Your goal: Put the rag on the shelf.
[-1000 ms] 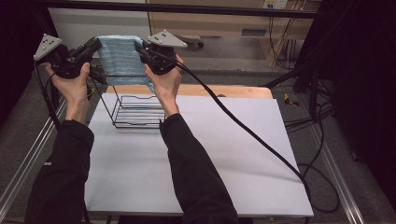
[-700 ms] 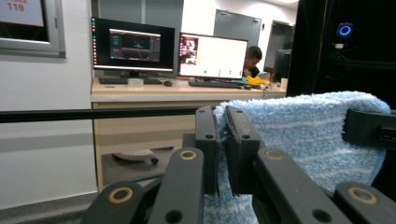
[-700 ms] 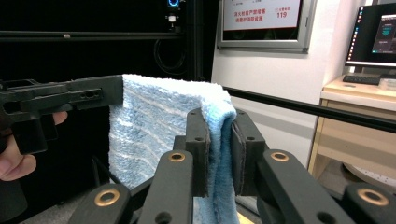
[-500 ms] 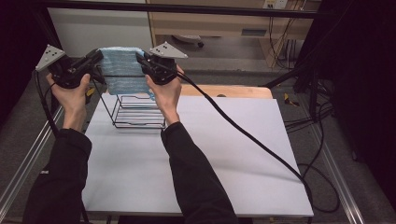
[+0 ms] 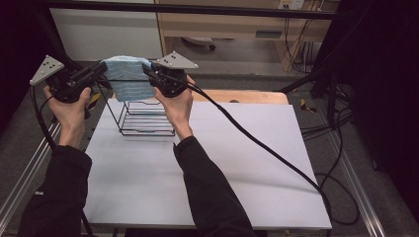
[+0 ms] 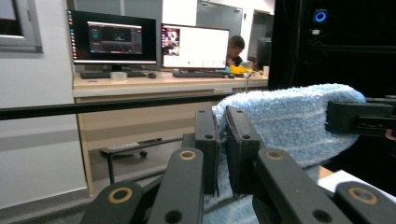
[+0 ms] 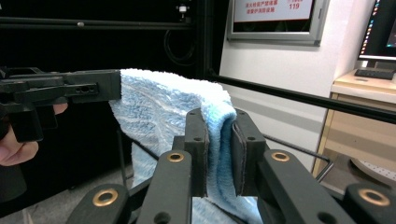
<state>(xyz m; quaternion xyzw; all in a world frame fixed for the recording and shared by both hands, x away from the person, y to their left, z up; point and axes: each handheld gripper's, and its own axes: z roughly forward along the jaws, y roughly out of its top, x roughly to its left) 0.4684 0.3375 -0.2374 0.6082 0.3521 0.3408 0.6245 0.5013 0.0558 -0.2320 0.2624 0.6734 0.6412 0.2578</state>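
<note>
- A white table [image 5: 237,163] takes up most of the high view, with a wooden strip along its far edge and grey floor, cables and a desk beyond; its surface is bare apart from a black wire rack [image 5: 146,117] standing at about 10 o'clock from the table's middle.
- The blue towel [image 5: 129,78] is off the table, stretched in the air between the two grippers, above the rack and towards its far side, with its lower part hanging down towards the wires.
- The left gripper [image 6: 222,135] has its jaws clamped on one upper end of the towel; the pads press the cloth flat between them.
- The right gripper [image 7: 219,140] likewise pinches the other end, a fold of terry squeezed between its pads (in each gripper view the other gripper can be seen at the cloth's far end).
- Judging from this, the pick-up and spreading are done; what is left seems to be lowering the towel over the rack and letting go.
- Room: open table lies from 2 to 6 o'clock of the rack, while the table's left edge is close by at 9 o'clock, near the left hand [image 5: 71,111].
- The right gripper's cable [image 5: 257,143] trails across the table towards 4 o'clock, well apart from the rack.
</note>
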